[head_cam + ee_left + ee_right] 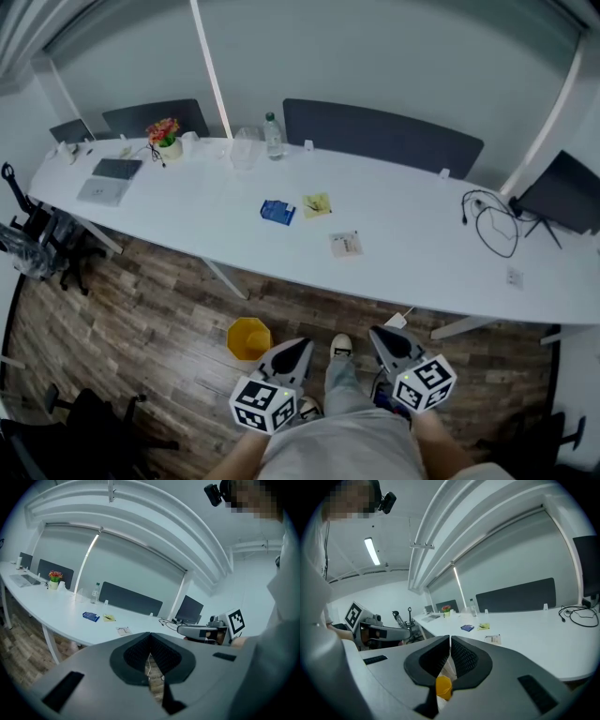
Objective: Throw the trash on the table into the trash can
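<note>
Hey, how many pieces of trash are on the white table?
3 on the table: a blue packet near the middle, a yellow wrapper beside it, a white printed slip nearer the front edge. Far-left clutter might hide more.

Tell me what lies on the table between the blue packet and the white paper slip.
A yellow wrapper lies between the blue packet and the white paper slip, close beside the packet. The head view shows this.
</note>
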{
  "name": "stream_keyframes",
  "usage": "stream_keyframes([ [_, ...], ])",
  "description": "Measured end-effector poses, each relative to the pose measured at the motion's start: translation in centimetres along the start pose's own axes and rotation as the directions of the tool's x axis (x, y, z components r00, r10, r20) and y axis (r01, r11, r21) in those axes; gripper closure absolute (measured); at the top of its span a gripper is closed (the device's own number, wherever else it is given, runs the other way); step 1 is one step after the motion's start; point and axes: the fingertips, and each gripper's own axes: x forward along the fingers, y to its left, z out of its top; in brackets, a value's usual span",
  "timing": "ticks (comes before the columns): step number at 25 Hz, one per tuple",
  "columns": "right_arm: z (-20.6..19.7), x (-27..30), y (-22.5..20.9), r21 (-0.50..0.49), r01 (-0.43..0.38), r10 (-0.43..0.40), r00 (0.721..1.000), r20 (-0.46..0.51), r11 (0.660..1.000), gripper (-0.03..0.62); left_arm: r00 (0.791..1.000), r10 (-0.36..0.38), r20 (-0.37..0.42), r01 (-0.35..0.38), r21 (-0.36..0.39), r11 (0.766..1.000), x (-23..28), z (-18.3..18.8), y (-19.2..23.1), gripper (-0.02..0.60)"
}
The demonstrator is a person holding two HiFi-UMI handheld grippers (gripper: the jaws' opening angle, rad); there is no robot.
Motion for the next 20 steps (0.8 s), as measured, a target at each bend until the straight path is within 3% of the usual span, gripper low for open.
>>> stream_keyframes([
  [20,6.3,12.0,-12.3,-0.015,-0.058,0.057,0.996,-0.066,0.998,0.560,0.997,0.076,-0.022,-0.076,-0.003,0.997,13.1,7.3,7.6,0.580],
])
